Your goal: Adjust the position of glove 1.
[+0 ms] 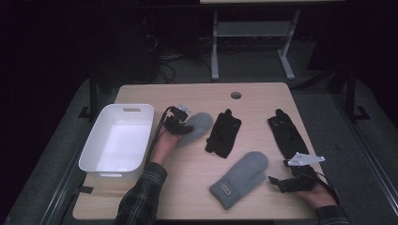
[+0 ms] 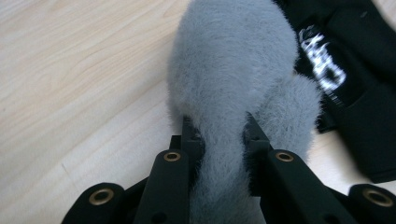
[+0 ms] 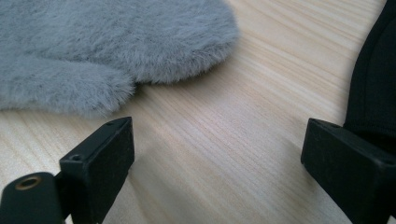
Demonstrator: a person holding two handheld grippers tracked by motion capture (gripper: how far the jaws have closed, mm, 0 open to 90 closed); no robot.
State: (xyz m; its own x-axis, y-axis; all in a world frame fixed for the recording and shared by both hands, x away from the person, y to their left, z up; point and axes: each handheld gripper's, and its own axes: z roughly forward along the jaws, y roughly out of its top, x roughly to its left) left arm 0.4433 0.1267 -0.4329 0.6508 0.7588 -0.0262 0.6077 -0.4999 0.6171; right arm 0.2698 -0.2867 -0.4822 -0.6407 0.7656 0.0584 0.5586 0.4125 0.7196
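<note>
Fleece bunches between the jaws of my left gripper (image 2: 219, 135), which is clamped on the cuff end of a grey fluffy mitten (image 2: 233, 70); in the high view that gripper (image 1: 180, 123) sits just right of the white plastic bin (image 1: 101, 154), with the mitten (image 1: 196, 127) stretching from it toward one o'clock across the wooden table (image 1: 253, 101). Just beside the mitten, at its three o'clock, lies a black glove (image 1: 224, 132), and in the left gripper view the white lettering on that glove (image 2: 345, 70) shows close against the grey pile. My right gripper (image 1: 281, 183) rests low at the table's near right corner with its jaws spread wide and nothing between them. From its own view the bare wood lies between the two black jaws of my right gripper (image 3: 217, 163), the second grey mitten (image 3: 112, 51) lies at eleven o'clock, apart from them, and a second black glove (image 3: 373, 88) is at three o'clock, just behind one jaw. In the high view that second mitten (image 1: 240, 178) lies just left of the right gripper, and the second black glove (image 1: 287, 133) lies at its twelve o'clock.
</note>
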